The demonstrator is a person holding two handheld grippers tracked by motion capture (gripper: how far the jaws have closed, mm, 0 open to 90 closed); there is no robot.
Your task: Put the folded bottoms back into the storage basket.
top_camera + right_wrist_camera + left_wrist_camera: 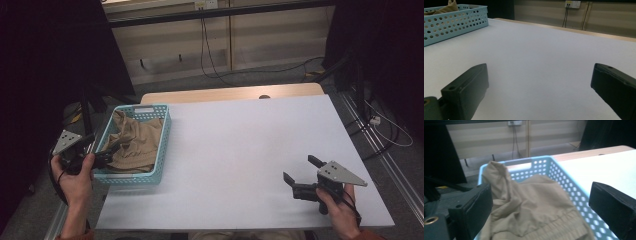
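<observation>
1. A tan cloth (132, 145) is lying crumpled in a light blue basket (162, 150), filling most of it. One fold is standing up higher than the basket's rim at the far end, and a gathered, ribbed band (554, 226) is showing along the near edge.
2. The basket, rectangular with round holes in its walls, is sitting upright at the left edge of the white worktop (250, 150), its long side running away from the person.
</observation>
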